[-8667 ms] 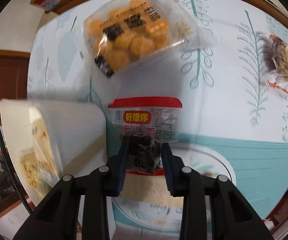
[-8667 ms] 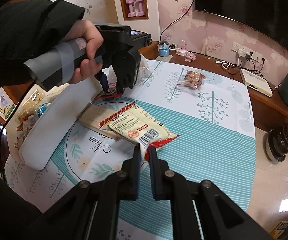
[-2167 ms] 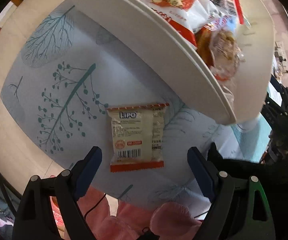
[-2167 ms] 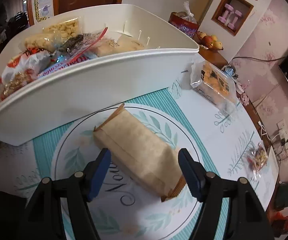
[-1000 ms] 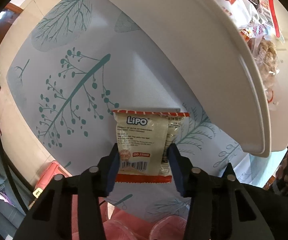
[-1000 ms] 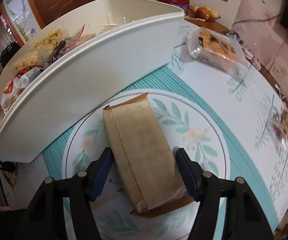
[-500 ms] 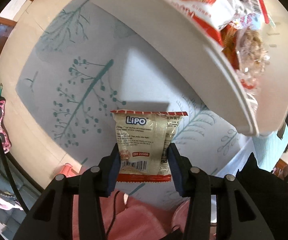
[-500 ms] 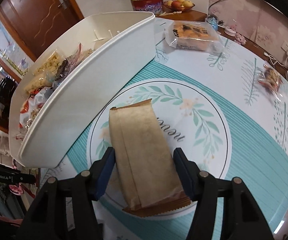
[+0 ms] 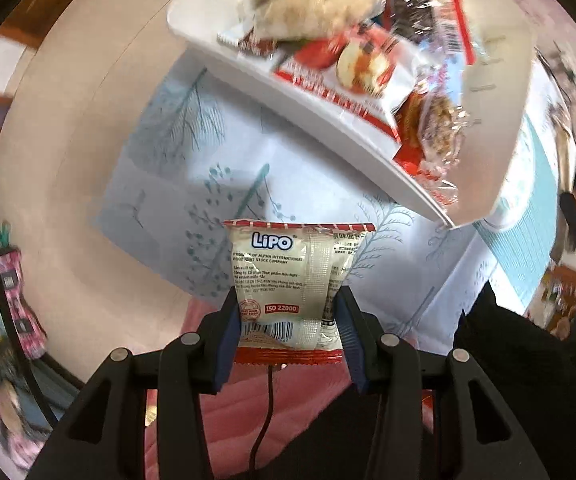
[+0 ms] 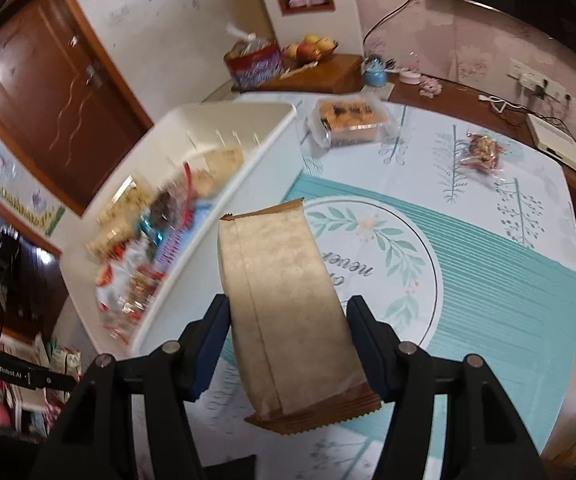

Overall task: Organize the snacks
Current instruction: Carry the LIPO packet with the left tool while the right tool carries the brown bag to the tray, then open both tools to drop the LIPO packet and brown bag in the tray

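With both packets lifted for binning, the left gripper point(image 9: 288, 320) pinches the LiPO packet point(image 9: 294, 284); the right gripper point(image 10: 288, 344) clamps the brown packet point(image 10: 283, 300). The white bin point(image 10: 247, 176), upper left, likely receives both.

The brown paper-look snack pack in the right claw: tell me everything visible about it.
The long brown paper-look snack pack is a flat, matte, mottled tan pouch with a lengthwise back seam and darker crimped, serrated ends. No printing shows on this side. It is lifted off the table, gripped across its width near the lower end by the right claw, whose blue pads press both long edges. Its far end points toward the white plastic snack bin, which it overlaps in this view.
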The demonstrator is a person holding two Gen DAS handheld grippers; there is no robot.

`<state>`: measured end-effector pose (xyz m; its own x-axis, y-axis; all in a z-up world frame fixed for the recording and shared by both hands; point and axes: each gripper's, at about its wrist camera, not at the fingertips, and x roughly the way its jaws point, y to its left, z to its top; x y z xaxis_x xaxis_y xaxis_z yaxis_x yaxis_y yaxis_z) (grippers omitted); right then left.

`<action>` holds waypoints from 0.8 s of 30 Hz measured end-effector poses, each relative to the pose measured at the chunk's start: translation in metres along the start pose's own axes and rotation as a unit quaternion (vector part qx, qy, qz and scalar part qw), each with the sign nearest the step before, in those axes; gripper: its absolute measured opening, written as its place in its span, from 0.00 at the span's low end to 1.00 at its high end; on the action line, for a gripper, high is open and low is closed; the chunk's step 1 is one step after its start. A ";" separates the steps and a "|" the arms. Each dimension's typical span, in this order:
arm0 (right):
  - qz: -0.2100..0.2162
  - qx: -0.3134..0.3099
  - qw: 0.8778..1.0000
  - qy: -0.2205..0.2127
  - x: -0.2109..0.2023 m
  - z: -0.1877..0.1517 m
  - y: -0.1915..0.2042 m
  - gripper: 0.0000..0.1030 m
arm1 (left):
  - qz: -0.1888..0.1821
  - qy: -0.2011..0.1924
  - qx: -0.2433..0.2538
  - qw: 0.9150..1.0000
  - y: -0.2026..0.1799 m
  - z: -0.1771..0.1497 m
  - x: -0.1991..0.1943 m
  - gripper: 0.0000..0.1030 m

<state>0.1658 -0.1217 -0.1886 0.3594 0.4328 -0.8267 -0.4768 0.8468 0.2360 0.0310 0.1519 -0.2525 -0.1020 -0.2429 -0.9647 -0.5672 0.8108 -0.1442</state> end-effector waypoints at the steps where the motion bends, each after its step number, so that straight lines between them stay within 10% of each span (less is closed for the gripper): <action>1: -0.002 0.003 1.000 -0.004 -0.002 0.001 0.003 0.58 | 0.000 -0.004 0.014 1.000 -0.002 0.000 -0.007 0.43; 10: -0.023 0.059 0.997 -0.049 -0.018 -0.002 0.060 0.58 | 0.003 -0.058 0.145 0.988 -0.001 0.018 -0.075 0.43; 24: -0.054 0.120 0.985 -0.112 -0.011 0.011 0.129 0.59 | -0.024 -0.152 0.297 0.942 -0.019 0.075 -0.133 0.43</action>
<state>0.1088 -0.0143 -0.1433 0.5782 0.3714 -0.7264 -0.2334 0.9285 0.2889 0.1162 0.2086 -0.1382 0.2031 -0.1958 -0.9594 0.0007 0.9798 -0.1999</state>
